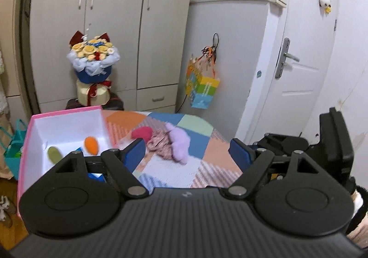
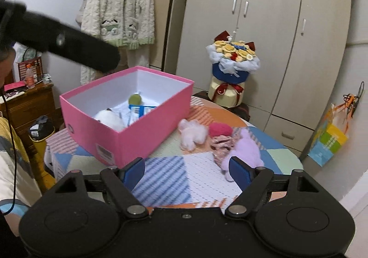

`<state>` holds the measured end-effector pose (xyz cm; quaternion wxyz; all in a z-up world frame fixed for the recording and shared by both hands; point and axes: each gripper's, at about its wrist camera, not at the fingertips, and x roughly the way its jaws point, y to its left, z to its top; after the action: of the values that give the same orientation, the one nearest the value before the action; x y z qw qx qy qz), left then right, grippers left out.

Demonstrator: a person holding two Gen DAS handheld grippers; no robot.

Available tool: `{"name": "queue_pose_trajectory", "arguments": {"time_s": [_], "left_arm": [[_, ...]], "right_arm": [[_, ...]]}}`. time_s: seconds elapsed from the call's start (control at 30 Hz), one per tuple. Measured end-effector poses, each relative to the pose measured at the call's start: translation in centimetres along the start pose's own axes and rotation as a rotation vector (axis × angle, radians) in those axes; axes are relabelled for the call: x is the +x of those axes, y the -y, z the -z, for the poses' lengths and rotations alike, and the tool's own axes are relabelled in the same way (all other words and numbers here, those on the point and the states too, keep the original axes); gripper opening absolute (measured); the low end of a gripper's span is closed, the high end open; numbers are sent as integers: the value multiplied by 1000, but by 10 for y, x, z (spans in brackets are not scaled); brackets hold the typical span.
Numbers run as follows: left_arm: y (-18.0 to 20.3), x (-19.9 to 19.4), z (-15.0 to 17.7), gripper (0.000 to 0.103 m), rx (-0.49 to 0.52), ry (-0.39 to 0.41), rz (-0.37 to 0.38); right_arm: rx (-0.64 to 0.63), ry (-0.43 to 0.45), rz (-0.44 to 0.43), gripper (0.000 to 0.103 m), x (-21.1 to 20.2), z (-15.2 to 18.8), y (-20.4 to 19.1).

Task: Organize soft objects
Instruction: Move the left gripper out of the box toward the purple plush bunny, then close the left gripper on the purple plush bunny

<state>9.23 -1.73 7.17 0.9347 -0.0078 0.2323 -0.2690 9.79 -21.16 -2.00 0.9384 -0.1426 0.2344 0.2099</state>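
Observation:
A pink box point(image 2: 138, 143) stands on the patchwork-covered table point(image 2: 165, 179), at the left in both views. It holds a white plush point(image 2: 110, 117), a green soft piece point(image 2: 135, 99), an orange one point(image 1: 91, 145) and a blue-white packet point(image 2: 142, 109). To the box's right lie a pale pink fluffy toy point(image 2: 192, 133), a magenta ball point(image 2: 219, 129), a patterned cloth point(image 2: 222, 145) and a lilac plush point(image 2: 246, 149). My right gripper point(image 2: 187, 170) is open above the table's near part, nothing between its pads. My left gripper point(image 1: 187, 154) is open and empty too, facing the lilac plush point(image 1: 179, 143).
A flower bouquet point(image 2: 232, 62) stands behind the table before a grey wardrobe point(image 2: 264, 16). A colourful gift bag point(image 1: 202, 90) hangs beside a white door point(image 1: 306, 50). A wooden bedside cabinet point(image 2: 30, 101) and a hanging fluffy cardigan point(image 2: 119, 4) are at the left.

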Motion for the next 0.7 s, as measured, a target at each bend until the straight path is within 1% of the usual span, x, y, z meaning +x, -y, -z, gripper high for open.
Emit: {"name": "queue_pose_trajectory", "arguments": {"time_s": [0.07, 0.13, 0.27, 0.33, 0.47, 0.6, 0.7], "left_arm": [[5, 13, 0, 77, 3, 13, 6], [9, 30, 1, 77, -4, 2, 10], [9, 64, 4, 76, -53, -17, 15], [7, 81, 7, 72, -84, -24, 20], [-1, 115, 12, 69, -136, -52, 27], [-7, 152, 16, 62, -166, -92, 5], [-11, 178, 21, 58, -166, -112, 0]], "right_arm": [[2, 9, 9, 84, 6, 2, 9], [4, 15, 21, 84, 15, 5, 19], [23, 18, 31, 84, 35, 12, 37], [39, 24, 28, 84, 46, 16, 47], [59, 17, 22, 84, 68, 21, 62], [52, -3, 18, 84, 93, 26, 75], [58, -6, 14, 84, 111, 28, 85]]}}
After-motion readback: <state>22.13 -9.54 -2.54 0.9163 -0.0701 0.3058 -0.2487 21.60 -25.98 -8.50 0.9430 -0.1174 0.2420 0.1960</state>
